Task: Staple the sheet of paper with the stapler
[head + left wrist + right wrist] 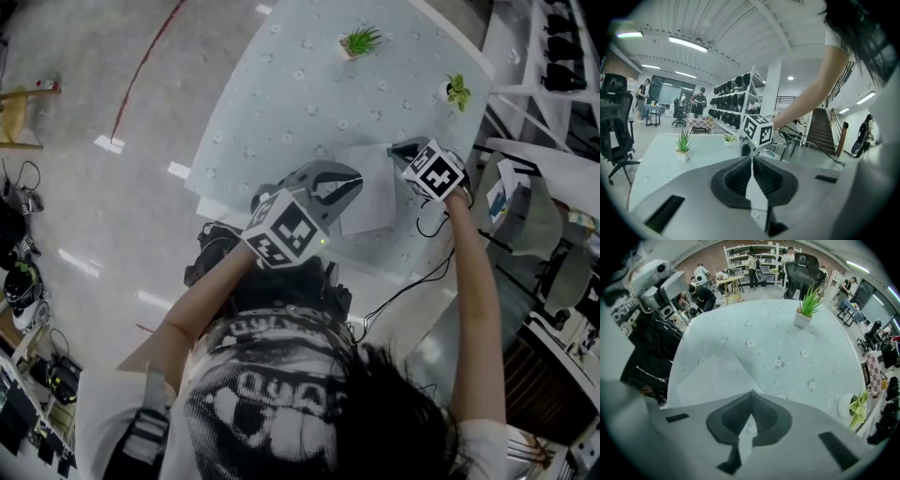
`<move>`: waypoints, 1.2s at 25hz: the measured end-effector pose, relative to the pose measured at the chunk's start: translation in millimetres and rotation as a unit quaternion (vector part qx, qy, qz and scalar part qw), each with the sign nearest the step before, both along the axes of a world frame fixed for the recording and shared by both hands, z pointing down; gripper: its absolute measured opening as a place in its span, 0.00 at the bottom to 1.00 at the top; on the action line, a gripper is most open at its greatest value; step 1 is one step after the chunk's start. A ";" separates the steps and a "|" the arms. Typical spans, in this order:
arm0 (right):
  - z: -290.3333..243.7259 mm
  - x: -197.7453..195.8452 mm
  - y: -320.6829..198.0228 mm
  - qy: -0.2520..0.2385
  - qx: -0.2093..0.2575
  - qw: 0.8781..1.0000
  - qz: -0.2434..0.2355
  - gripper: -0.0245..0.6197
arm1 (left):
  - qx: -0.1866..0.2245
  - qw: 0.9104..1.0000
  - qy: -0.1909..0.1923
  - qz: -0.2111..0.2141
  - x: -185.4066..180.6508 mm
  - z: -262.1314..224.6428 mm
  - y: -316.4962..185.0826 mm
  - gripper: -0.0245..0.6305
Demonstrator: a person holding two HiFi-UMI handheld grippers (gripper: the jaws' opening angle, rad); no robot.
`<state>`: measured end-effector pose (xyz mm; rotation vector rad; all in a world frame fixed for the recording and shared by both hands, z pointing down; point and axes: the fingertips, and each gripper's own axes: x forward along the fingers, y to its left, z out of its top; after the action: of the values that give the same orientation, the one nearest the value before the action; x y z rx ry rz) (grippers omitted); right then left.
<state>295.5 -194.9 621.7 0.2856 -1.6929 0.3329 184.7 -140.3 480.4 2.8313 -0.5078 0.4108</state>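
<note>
A person, seen from above, leans over a pale worktop (281,103) with little flowers on it. A white sheet of paper (375,187) lies flat there, with the left claw (339,183) at its left side and the right claw (411,153) pointing down at its top right corner. One small green plant (359,42) and a second plant (457,90) stand farther back.

The person wears a white T-shirt (258,398) with a bold black-and-white print and lettering across it, short white sleeves (483,439), and has dark hair (398,384). A grey strap (150,422) crosses one shoulder. The left gripper (751,159) and the right gripper (751,393) have smooth light-grey shells with dark slots and black ribbed pads. Each carries a white cube with black square markers (286,230) (434,172). A thin black cable (410,288) trails below the right one.
</note>
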 end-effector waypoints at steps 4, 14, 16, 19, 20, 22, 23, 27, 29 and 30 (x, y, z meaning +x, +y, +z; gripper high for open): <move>0.0 -0.6 -1.1 0.006 -0.011 1.000 -0.009 0.04 | -0.003 1.000 0.000 0.001 2.8 0.1 0.8 0.06; 3.9 -0.7 -1.0 0.015 0.000 1.000 0.000 0.04 | 0.002 1.000 -0.009 -0.006 0.2 -0.6 0.4 0.06; 5.3 -2.3 -0.9 0.007 0.005 1.000 0.007 0.04 | 0.001 1.000 -0.013 -0.011 -4.4 1.5 0.5 0.06; 5.1 -1.3 -0.5 -0.006 0.008 1.000 0.016 0.04 | 0.007 1.000 -0.021 -0.010 -7.1 -1.9 0.8 0.06; 3.9 0.0 0.3 -0.008 0.007 1.000 0.016 0.04 | 0.010 1.000 -0.021 -0.009 -7.4 -5.3 1.1 0.06; 2.4 1.3 1.3 -0.008 0.007 1.000 0.013 0.04 | 0.015 1.000 -0.021 -0.007 -10.2 -12.1 1.1 0.06; 2.0 1.4 1.2 -0.010 0.008 1.000 0.015 0.04 | 0.018 1.000 -0.021 -0.007 -13.1 -15.0 0.9 0.06; -4.2 2.9 -1.7 -0.029 0.018 0.998 0.049 0.04 | 0.027 0.999 -0.027 -0.012 -29.0 -23.7 0.7 0.06; -10.5 4.6 -2.1 -0.041 0.029 0.996 0.077 0.04 | 0.028 0.999 -0.031 -0.012 -37.1 -27.2 2.8 0.06; -13.9 4.8 -1.4 -0.048 0.036 0.994 0.093 0.04 | 0.029 0.999 -0.033 -0.011 -40.6 -28.9 4.5 0.06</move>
<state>300.3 -196.2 607.7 0.4895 -1.7801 0.4310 144.1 -135.9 451.4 2.8733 -0.5738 0.4954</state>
